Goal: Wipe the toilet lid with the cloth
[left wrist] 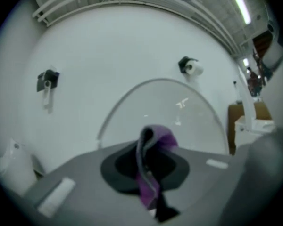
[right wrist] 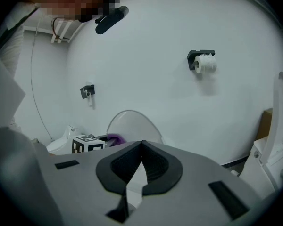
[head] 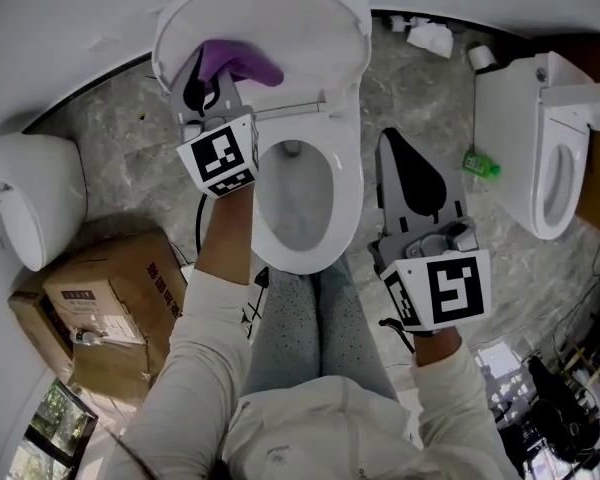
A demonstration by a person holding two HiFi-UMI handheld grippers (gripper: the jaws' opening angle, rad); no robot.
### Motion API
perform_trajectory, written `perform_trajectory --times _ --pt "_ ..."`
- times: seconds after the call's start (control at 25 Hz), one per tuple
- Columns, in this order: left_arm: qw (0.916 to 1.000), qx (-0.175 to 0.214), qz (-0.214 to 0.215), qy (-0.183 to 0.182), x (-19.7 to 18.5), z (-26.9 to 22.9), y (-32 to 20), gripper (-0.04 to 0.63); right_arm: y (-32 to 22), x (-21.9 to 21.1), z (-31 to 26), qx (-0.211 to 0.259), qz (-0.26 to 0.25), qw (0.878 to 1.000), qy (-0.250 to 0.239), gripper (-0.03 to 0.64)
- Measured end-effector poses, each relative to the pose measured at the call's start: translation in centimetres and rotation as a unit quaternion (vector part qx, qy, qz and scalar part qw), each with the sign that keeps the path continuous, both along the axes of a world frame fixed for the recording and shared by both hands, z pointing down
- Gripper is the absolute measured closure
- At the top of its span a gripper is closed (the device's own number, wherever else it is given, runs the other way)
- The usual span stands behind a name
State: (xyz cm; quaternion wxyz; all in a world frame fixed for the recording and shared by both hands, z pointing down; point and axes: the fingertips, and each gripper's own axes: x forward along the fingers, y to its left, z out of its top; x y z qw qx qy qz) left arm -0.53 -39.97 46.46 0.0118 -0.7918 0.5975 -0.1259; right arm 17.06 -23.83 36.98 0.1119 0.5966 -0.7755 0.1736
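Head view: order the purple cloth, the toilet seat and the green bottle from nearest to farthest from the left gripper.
1. Purple cloth: clamped in the left gripper, against the raised lid.
2. Toilet seat: just below the gripper, centre of the view.
3. Green bottle: on the floor, far right.

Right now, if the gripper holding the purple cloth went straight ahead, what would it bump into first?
Probably the raised toilet lid, which is straight ahead of the left gripper. Its cloth would touch first.
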Motion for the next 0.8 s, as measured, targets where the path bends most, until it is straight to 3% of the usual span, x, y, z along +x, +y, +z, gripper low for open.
perform_trajectory --times 0.12,0.24,0.36,0.6,0.72,0.8 --pt "0.9971 -0.011 -0.074 0.015 -4.1 1.3 0.1 0.58 -0.1 -0.1 0.5 -0.004 -0.006 1.0 -0.002 0.6" --pt "0.9948 -0.015 -0.093 0.04 -3.4 1.8 0.1 0.58 -0.2 0.1 0.8 -0.004 -0.005 1.0 0.0 0.6" --pt "0.9964 -0.023 -0.062 0.054 1.5 2.3 0.3 0.58 -0.4 0.6 1.2 -0.006 -0.001 1.0 0.002 0.601" --pt "0.9958 -0.046 0.056 0.056 13.0 4.4 1.9 0.58 -0.9 0.7 2.7 -0.016 -0.006 1.0 0.011 0.601" --pt "0.9935 -0.054 0.094 0.036 14.3 5.7 2.4 0.581 -1.0 0.1 4.1 -0.028 -0.017 0.999 0.01 0.601" --pt "0.9927 -0.061 0.099 0.03 13.0 6.7 2.4 0.581 -1.1 -0.8 5.2 -0.036 -0.029 0.999 0.008 0.6"
